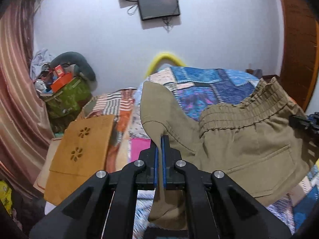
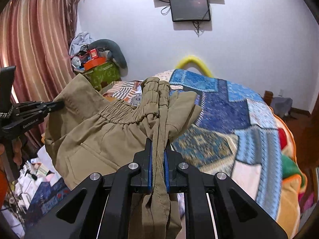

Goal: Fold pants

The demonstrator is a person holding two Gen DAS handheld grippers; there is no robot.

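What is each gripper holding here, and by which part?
Both hold the khaki pants, lifted: left gripper and right gripper each pinch fabric near the elastic waistband.

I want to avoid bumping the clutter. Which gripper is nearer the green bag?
Left. The left gripper holds the pants just before the green bag; the right gripper sits farther right, over the quilt.

Counts, both wrist views:
- One pair of khaki pants (image 1: pixel 239 143) showing.
- Two claws working: left claw (image 1: pixel 159 139), right claw (image 2: pixel 158 145).
- Two dark screens (image 2: pixel 190 8) hanging on the wall, one above the other.
- One patchwork quilt (image 2: pixel 229 107) lying over the bed.
- One striped curtain (image 2: pixel 37 39) hanging.
- One yellow curved bar (image 2: pixel 194 61) showing.
- One tan paper bag (image 1: pixel 79 149) standing, two flower cut-outs showing on it.
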